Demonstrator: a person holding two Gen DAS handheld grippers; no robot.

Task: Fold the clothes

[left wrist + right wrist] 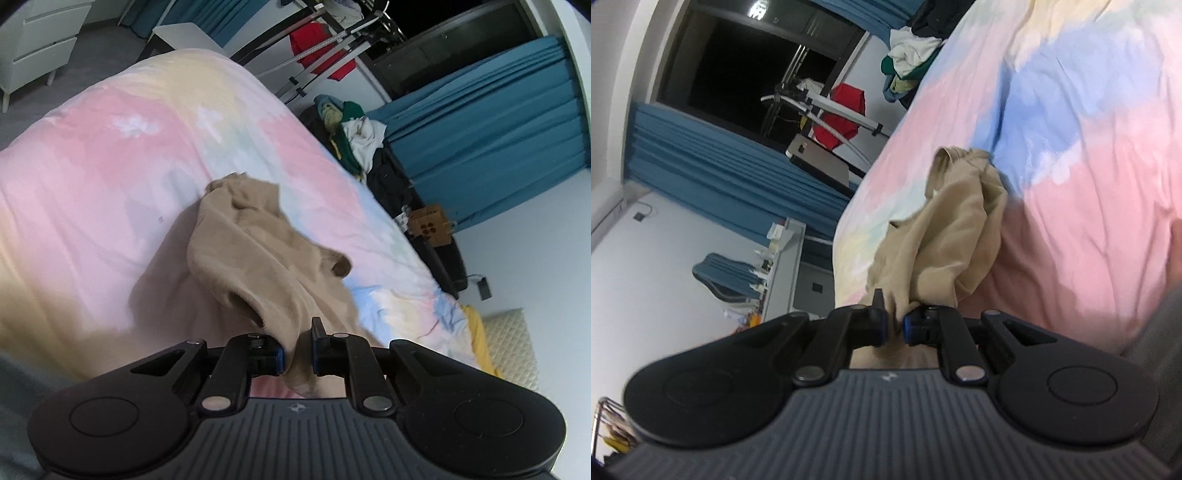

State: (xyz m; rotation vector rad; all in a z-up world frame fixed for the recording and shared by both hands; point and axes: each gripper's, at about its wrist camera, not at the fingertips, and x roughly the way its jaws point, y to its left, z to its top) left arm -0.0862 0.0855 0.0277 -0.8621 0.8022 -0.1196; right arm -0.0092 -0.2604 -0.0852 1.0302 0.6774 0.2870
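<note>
A beige knitted garment [255,243] hangs bunched above a bed with a pastel pink, blue and yellow cover [103,155]. My left gripper [298,356] is shut on one part of its fabric, which runs away from the jaws toward the bed. In the right wrist view the same beige garment [945,236] hangs from my right gripper [894,326], shut on another part of it. The cloth is crumpled, with a cuff or opening showing; its far end touches the bed cover [1089,192].
A pile of clothes [354,140] lies beyond the bed's far edge by teal curtains [487,133]. A drying rack with a red garment [317,40] stands behind. A white drawer unit [37,40] is at the upper left. A desk with small items [775,266] is left of the bed.
</note>
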